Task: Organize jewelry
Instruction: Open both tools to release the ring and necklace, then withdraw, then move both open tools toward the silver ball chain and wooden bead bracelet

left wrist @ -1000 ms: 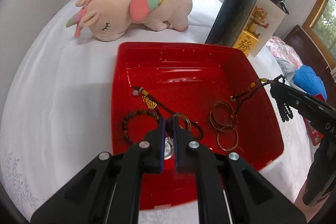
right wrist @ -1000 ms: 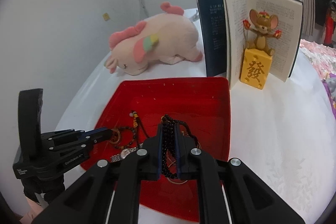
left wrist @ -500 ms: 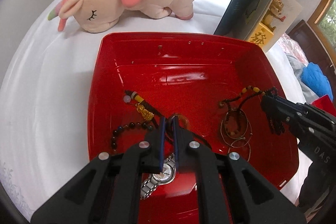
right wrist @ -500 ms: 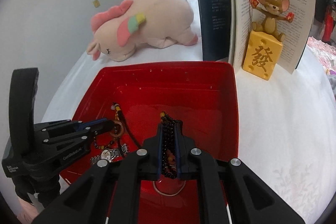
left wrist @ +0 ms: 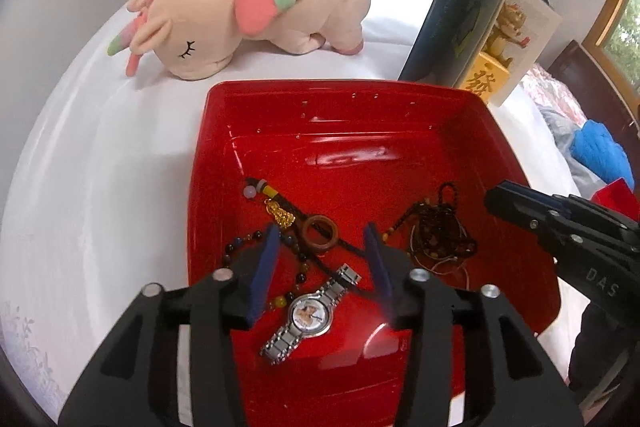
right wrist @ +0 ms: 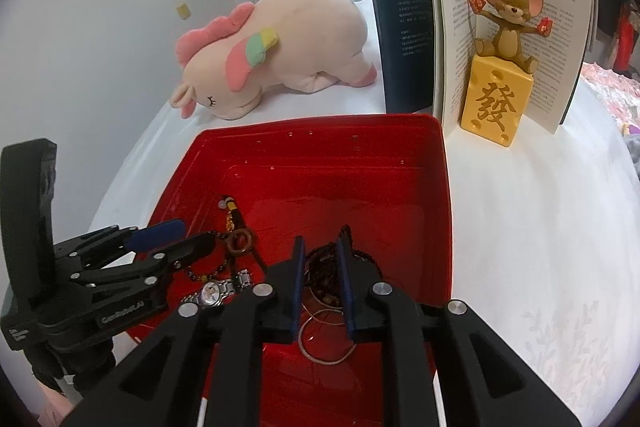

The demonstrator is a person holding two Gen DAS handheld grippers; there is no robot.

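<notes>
A red tray (left wrist: 400,99) (right wrist: 320,131) holds the jewelry. In it lie a silver watch (left wrist: 310,313) (right wrist: 210,293), a wooden ring on a dark cord (left wrist: 320,233) (right wrist: 240,242), a gold charm (left wrist: 280,215), a beaded bracelet (left wrist: 240,247) and a dark bead necklace heaped on thin bangles (left wrist: 438,231) (right wrist: 324,271). My left gripper (left wrist: 322,251) (right wrist: 172,239) is open above the ring and watch. My right gripper (right wrist: 320,255) (left wrist: 496,197) is open just above the bead heap.
A pink plush unicorn (left wrist: 248,11) (right wrist: 276,47) lies behind the tray. An open book (right wrist: 472,27) stands at the back right with a mouse figurine on a yellow block (right wrist: 498,83). A white cloth (right wrist: 540,227) covers the table.
Both grippers opened. The left let go of the wooden ring and cord, the right dropped the dark bead necklace onto the bangles. Both moved lower over the tray.
</notes>
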